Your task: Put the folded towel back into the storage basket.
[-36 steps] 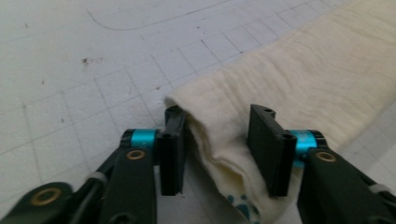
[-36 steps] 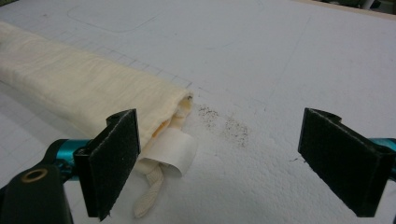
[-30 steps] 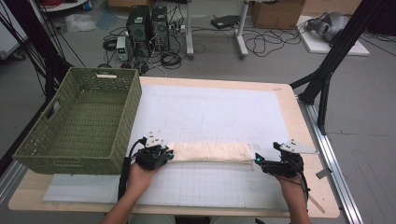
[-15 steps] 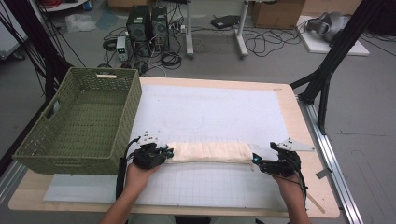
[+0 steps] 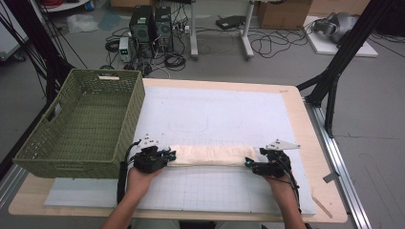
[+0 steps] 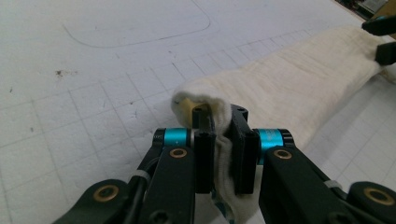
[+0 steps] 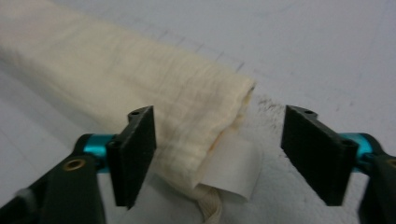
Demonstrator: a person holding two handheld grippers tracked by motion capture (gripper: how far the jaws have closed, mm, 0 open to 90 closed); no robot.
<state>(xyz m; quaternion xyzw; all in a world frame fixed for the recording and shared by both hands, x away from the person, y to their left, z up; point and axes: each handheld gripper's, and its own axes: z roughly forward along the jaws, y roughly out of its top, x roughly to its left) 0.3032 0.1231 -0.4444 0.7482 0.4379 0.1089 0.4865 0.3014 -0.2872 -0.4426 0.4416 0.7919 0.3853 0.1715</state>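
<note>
— Two grippers, one folded cloth [image 5: 208,155] between them. How does the left gripper [image 5: 168,155] stand?

— Its jaws are pressed together on the cloth's left end. In the left gripper view a pinch of the cream fabric sits squeezed between the two black pads [image 6: 202,158], with a small loop of cloth bulging up just past them.

— And the right gripper [image 5: 249,163]?

— Spread, with the cloth's right end between the jaws. In the right gripper view the left pad [image 7: 136,149] lies against the edge of the fabric, while the other pad stands well apart from it. The jaws have just been closing, yet they do not clamp the cloth. A white label [image 7: 232,173] pokes out from under that end of the cloth.

— Where does the cloth lie?

— Flat, as a long narrow band, on the near part of the white gridded mat [image 5: 215,114], stretched left to right.

— Anything else beside it?

— A green woven basket [image 5: 81,124] stands to the cloth's left and a little farther back, on the wooden table [image 5: 305,114], near the left gripper.
</note>
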